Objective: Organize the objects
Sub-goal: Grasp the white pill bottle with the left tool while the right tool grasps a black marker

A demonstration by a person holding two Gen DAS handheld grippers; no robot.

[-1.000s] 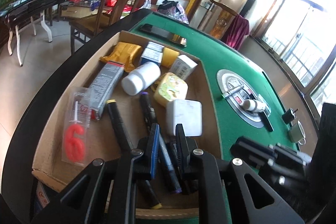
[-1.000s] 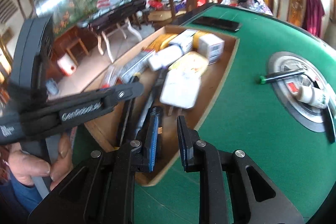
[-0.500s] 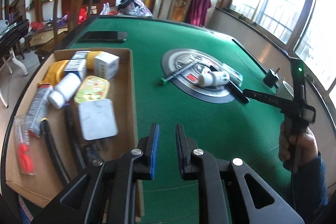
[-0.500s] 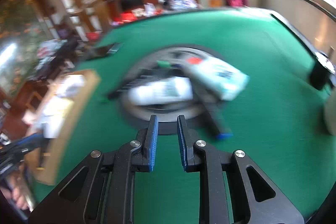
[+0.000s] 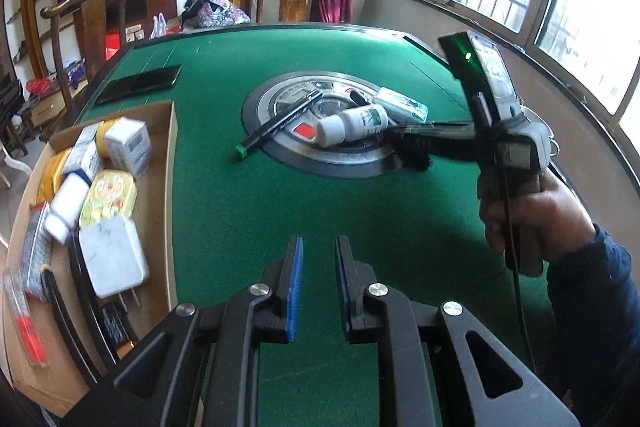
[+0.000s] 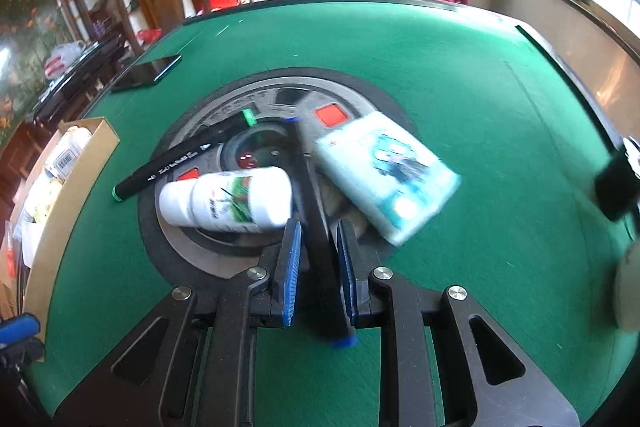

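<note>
Four loose things lie on the round metal hub (image 6: 224,259) of the green tabletop (image 6: 400,67), ahead of the right claw (image 6: 318,263).

Largest is one pale blue packet (image 6: 386,175), just beyond and to the right of that claw, tilted with one edge propped on the hub. It looks soft and light, likely to buckle if pinched flat, so a grip across a narrow edge seems best.

Next is one white bottle (image 6: 226,201), on its side just ahead and to the left of the right claw. Probably rigid plastic and light, but round and smooth, so it may roll; I would take it across the body near the middle.

Then two markers. The one with green ends (image 6: 180,157) lies farther ahead and to the left, beyond the bottle. The one with a blue end (image 6: 320,251) runs straight between the right claw's fingers, which stand apart on either side of it and are not yet closed on it, as far as I can tell. Both are stiff, thin and light; a pinch at mid-barrel should hold without pivoting.

The left claw (image 5: 318,287) hovers over bare felt, fingers apart and holding nothing. One cardboard box (image 5: 170,187), already carrying assorted items, sits to its left.
</note>
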